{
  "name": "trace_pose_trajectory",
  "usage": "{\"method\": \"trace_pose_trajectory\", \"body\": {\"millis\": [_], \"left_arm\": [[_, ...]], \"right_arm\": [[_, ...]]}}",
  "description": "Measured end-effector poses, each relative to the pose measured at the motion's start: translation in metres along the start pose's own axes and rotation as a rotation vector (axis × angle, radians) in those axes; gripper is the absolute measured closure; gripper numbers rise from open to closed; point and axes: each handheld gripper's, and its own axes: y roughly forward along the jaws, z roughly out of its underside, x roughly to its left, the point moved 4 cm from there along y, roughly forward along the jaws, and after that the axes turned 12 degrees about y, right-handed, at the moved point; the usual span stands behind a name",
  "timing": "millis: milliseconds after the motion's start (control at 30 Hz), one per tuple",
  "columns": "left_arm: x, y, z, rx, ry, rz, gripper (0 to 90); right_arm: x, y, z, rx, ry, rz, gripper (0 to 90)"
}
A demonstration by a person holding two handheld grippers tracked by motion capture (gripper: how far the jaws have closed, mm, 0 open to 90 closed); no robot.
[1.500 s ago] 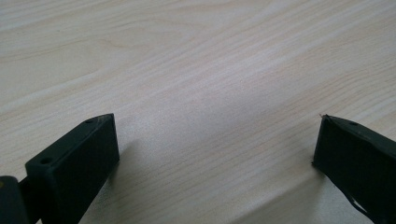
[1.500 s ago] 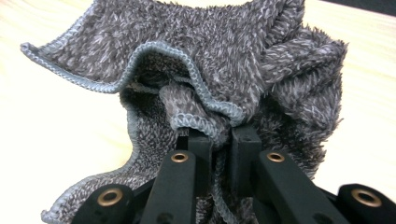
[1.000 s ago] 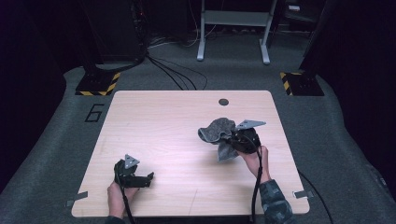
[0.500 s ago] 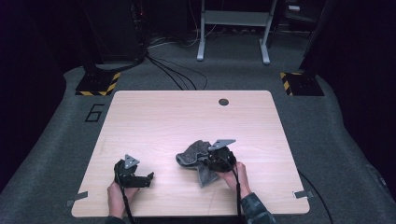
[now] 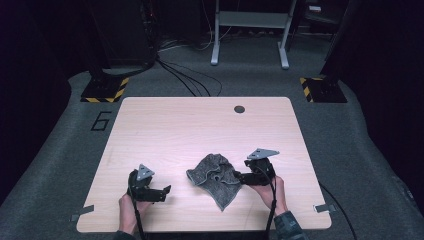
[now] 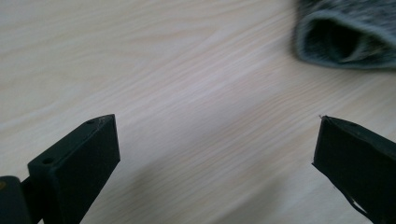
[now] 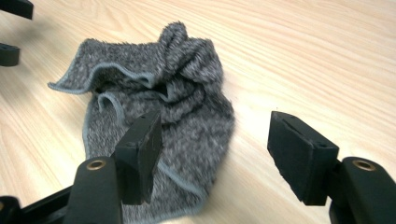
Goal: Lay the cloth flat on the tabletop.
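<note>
High view: right gripper [image 5: 243, 177] beside cloth [image 5: 216, 175]

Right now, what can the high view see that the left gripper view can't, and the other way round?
High view alone: the person's hands, the floor, both claws, the whole grey cloth and its spot between the claws. Left gripper view alone: the open left claw up close, and the dark hollow inside the cloth's fold. Both share: the wooden table, the cloth, the left claw.
</note>
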Motion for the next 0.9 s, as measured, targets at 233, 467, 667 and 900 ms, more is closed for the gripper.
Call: {"method": "trace_pose_trajectory", "body": {"millis": [233, 467, 667, 900], "left_arm": [[-0.029, 0.008, -0.032, -0.031, 0.089, 0.088, 4.8], [-0.052, 0.023, -0.044, -0.035, 0.147, 0.160, 11.3], [-0.067, 0.031, -0.052, -0.024, 0.229, 0.117, 17.5], [-0.076, 0.040, -0.056, 0.011, 0.314, 0.074, 56.5]], "right_arm": [[0.027, 0.002, 0.006, 0.011, -0.036, -0.028, 37.6], [0.056, 0.023, 0.004, 0.049, -0.163, -0.028, 46.5], [0.061, 0.041, 0.003, 0.089, -0.171, -0.007, 61.0], [0.054, 0.045, 0.003, 0.088, -0.177, -0.030, 83.8]]}}
